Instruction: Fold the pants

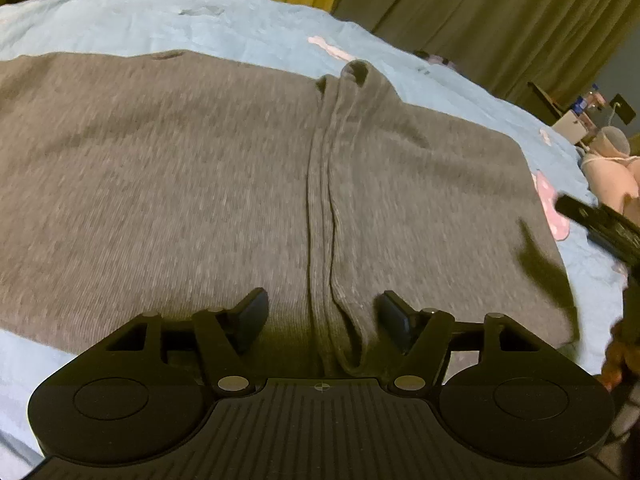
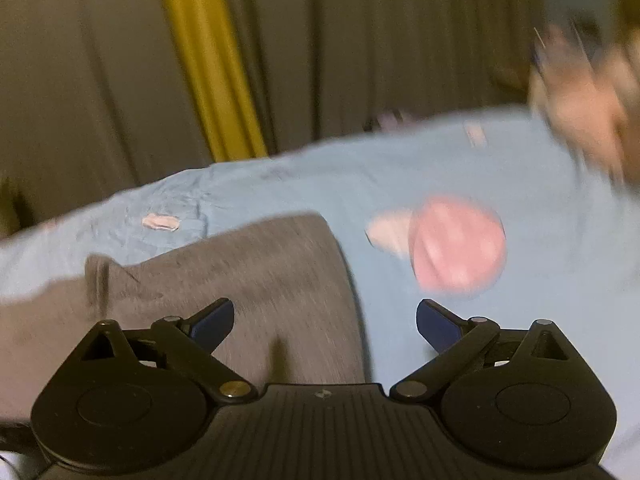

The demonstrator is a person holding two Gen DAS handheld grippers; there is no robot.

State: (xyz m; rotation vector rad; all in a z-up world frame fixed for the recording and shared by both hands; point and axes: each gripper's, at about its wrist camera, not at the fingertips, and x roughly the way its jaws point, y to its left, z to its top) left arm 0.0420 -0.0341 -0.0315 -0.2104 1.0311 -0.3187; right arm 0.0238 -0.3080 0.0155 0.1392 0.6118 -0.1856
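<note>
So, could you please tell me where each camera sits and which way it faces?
Left wrist: on the left tool, angled down at the grey knit pants on the light blue bedsheet; open fingers and the right tool show.
Right wrist: on the right tool, facing across the bed towards olive curtains; open fingers show.
Shared: pants, sheet, curtains.

You have no readable text, label, brand, number or sign in either view. The pink shapes (image 2: 456,242) on the blue bedsheet (image 1: 248,28) are only printed patterns, not letters, and the cluttered items (image 1: 588,108) at the far right are too small and blurred to read.
</note>
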